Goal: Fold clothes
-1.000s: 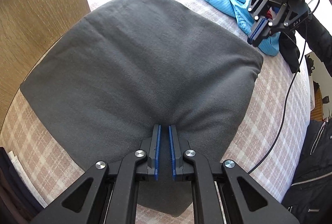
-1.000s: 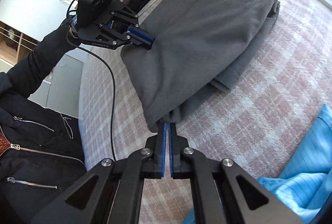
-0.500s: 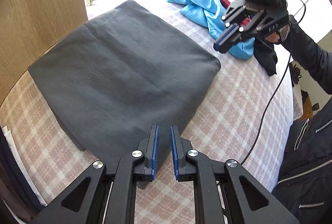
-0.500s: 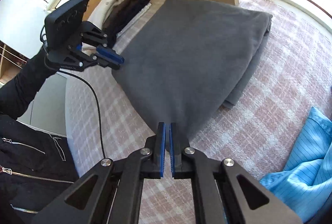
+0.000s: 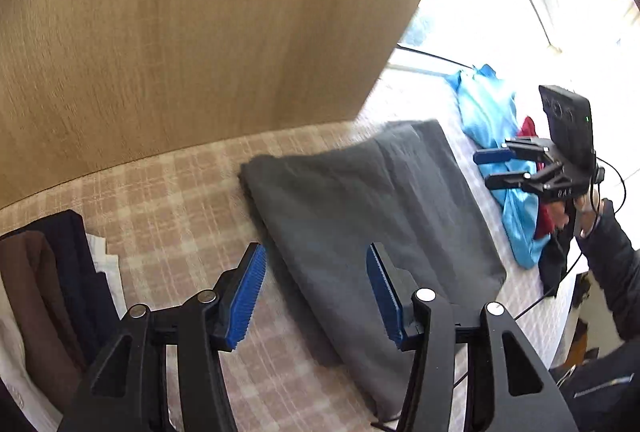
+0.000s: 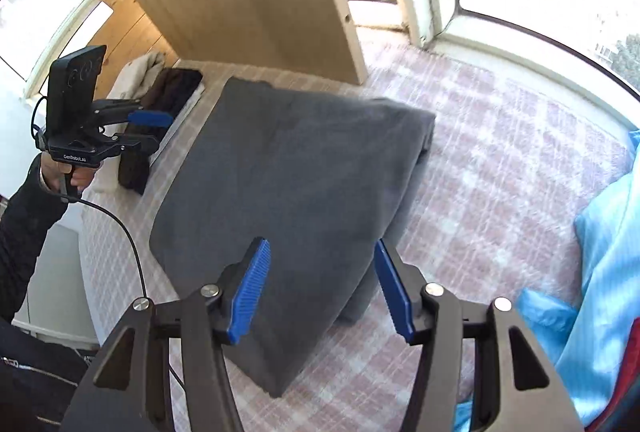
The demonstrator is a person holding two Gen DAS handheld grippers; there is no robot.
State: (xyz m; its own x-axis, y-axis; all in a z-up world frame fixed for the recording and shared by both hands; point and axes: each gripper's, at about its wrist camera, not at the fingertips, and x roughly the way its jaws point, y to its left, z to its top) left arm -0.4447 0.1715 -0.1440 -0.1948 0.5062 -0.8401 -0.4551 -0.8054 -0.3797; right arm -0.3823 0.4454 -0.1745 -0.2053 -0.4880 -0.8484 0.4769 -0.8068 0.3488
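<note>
We have let go of the grey garment point(image 6: 288, 199): a second ago both pairs of blue pads were pinched on its near edge, and now the left gripper point(image 5: 316, 292) and the right gripper point(image 6: 320, 288) both stand apart from it with their jaws opening, nothing pressed between the pads, though the cloth shows through each gap below. The garment lies folded into a flat rectangle on the checked bed cover point(image 6: 500, 191), its far end close to the foot of the wooden panel point(image 5: 180, 31) and its near corner toward the edge of the bed where we stand. Before, it was lifted and bulging between the two grips; now it rests flat, with a layered fold showing along its right side in the right wrist view. Our left view has swung round (the picture is smeared) so that the panel fills most of it and the pile of dark and white clothes point(image 5: 48, 292) at the left edge of the bed has come into sight. The blue garment point(image 5: 492, 135) stays heaped by the window, beyond the right gripper.
</note>
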